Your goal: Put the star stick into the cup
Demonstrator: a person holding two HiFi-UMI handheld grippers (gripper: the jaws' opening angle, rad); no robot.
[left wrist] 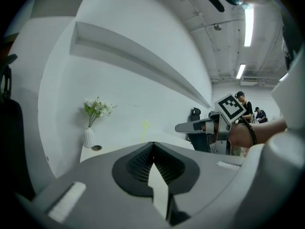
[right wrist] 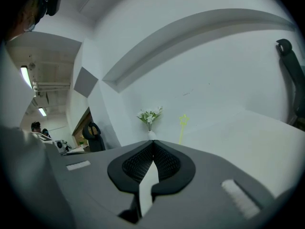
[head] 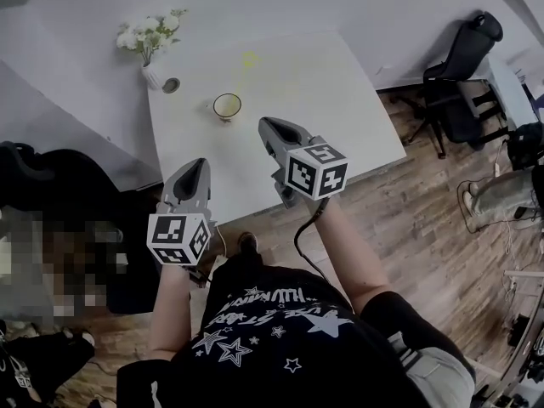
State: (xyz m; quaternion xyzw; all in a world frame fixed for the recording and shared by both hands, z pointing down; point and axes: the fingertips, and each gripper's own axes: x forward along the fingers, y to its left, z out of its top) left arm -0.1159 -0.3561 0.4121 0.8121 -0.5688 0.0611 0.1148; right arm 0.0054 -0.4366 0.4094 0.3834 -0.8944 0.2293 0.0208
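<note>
A pale yellow star stick [head: 249, 59] shows faintly toward the back of the white table [head: 340, 100]; it also appears in the left gripper view [left wrist: 144, 127] and the right gripper view [right wrist: 182, 126]. A white cup with a yellow rim [head: 227, 105] stands nearer, left of centre. My right gripper [head: 265, 127] is shut and empty, hovering just right of the cup and nearer to me. My left gripper [head: 198, 167] is shut and empty at the table's front left corner. The jaws hide the cup in both gripper views.
A white vase of flowers [head: 150, 68] and a small round dish [head: 171, 85] sit at the table's back left corner. A black office chair [head: 455, 66] stands right of the table on the wooden floor. Dark bags lie at left.
</note>
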